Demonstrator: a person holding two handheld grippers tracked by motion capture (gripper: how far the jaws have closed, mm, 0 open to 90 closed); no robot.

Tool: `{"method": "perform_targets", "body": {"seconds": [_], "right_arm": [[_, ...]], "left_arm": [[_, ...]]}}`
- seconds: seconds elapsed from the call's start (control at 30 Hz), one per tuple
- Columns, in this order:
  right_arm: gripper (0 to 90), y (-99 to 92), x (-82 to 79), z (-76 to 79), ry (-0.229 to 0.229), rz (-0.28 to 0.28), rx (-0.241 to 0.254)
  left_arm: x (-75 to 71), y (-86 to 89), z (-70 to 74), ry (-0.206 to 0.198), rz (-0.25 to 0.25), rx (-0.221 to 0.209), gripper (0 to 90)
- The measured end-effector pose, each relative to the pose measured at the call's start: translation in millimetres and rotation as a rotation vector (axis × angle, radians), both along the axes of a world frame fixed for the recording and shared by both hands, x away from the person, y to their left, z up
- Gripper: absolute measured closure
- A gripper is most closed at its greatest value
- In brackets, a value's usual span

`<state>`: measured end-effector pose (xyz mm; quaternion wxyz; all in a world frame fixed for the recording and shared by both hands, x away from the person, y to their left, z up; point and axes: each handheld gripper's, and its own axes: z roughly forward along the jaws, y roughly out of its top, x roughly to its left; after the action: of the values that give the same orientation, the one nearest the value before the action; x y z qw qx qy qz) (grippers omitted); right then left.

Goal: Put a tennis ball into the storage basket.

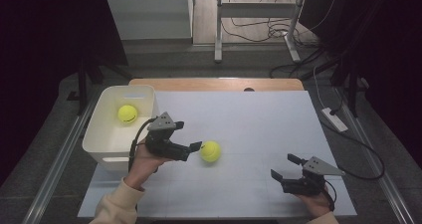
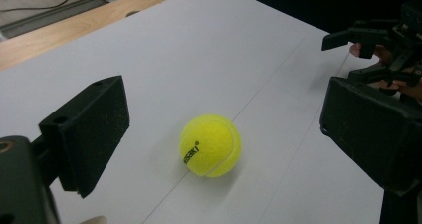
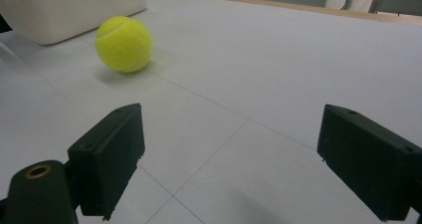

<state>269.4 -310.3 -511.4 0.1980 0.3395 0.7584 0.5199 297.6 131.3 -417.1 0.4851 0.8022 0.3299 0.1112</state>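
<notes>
Tennis ball (image 2: 210, 145) lying on white worktop (image 1: 249, 119), just ahead of left gripper (image 1: 195, 147), jaws spread wide, gripping nothing. Right gripper (image 1: 281, 168) likewise wide, well apart.

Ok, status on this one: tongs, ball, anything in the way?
Left tongs open, ball on table just ahead, untouched. Right tongs open, empty. Second ball in bin. Path clear.

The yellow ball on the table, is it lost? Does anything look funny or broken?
Nothing looks broken or spilled. One tennis ball sits loose on the white table, just ahead of the open left gripper, while another ball lies inside the white bin.
</notes>
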Motion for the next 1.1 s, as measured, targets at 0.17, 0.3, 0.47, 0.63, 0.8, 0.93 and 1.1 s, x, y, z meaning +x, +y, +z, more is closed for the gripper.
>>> {"method": "perform_targets", "body": {"seconds": [0.17, 0.3, 0.47, 0.63, 0.8, 0.93, 1.1], "right_arm": [[11.1, -0.7, 0.8, -0.3, -0.004, 0.005, -0.004], [11.1, 0.0, 1.8, -0.7, -0.006, 0.012, -0.006], [11.1, 0.4, 1.3, 0.2, -0.007, 0.017, -0.008], [11.1, 1.4, 0.5, 0.8, -0.01, 0.024, -0.009], [11.1, 1.1, 0.2, 1.0, -0.013, 0.023, -0.01], [11.1, 1.6, 1.7, 0.6, -0.013, 0.022, -0.01], [11.1, 2.5, 2.4, 0.3, -0.012, 0.025, -0.01]], "left_arm": [[2.4, -6.3, -7.1, 0.011, -0.008, 0.01, 5.9], [4.7, -10.9, -12.8, 0.024, -0.017, 0.024, 5.7], [6.9, -17.3, -17.9, 0.034, -0.019, 0.05, 5.3], [7.9, -19.9, -19.4, 0.039, -0.018, 0.061, 5.2], [10.2, -22.1, -22.3, 0.046, -0.02, 0.066, 4.9], [13.5, -24.0, -25.4, 0.057, -0.021, 0.075, 4.8], [17.5, -27.1, -29.1, 0.07, -0.025, 0.089, 4.4]]}}
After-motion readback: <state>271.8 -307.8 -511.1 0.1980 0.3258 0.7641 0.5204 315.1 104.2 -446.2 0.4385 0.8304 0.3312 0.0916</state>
